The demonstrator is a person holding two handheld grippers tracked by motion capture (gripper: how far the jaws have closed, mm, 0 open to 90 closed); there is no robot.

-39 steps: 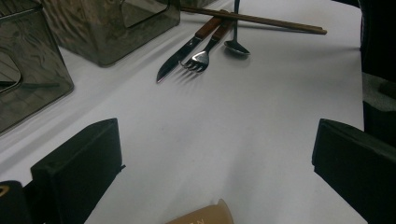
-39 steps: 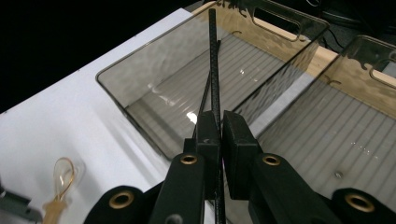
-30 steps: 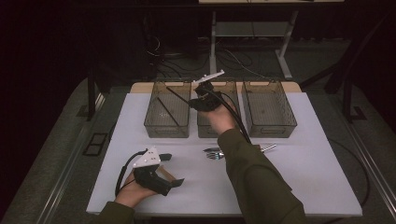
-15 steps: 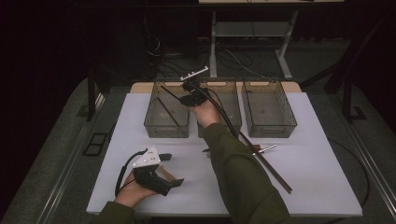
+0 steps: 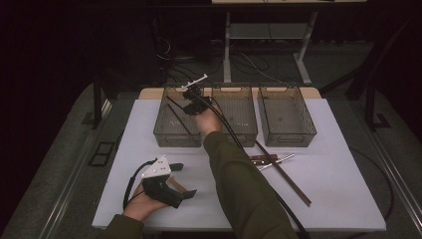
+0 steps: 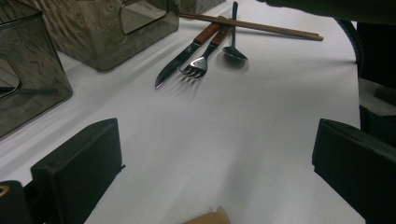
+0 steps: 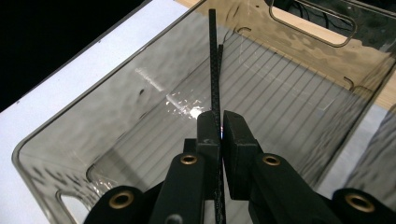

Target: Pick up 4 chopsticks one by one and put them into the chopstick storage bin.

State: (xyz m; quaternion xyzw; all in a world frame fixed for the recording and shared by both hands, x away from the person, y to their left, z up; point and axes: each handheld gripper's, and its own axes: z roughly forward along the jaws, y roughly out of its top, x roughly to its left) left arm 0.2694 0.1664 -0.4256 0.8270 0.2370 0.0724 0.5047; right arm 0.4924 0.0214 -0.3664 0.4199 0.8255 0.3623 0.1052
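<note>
The right gripper [image 7: 219, 128] is clamping a pair of black chopsticks [image 7: 214, 70], angling them down over the left bin [image 7: 56, 126]. This looks like the placing step; next, lower and let go inside. The left gripper [image 6: 215, 154], jaws apart, is resting on the table [image 6: 261, 121] near the knife [image 6: 180, 60], fork [image 6: 205, 56] and spoon [image 6: 233, 46].

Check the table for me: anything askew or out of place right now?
Nothing damaged or spilled. The knife, fork and spoon lie loose outside the bins, handles resting across the brown chopsticks. The right gripper holds black chopsticks over the left bin.
</note>
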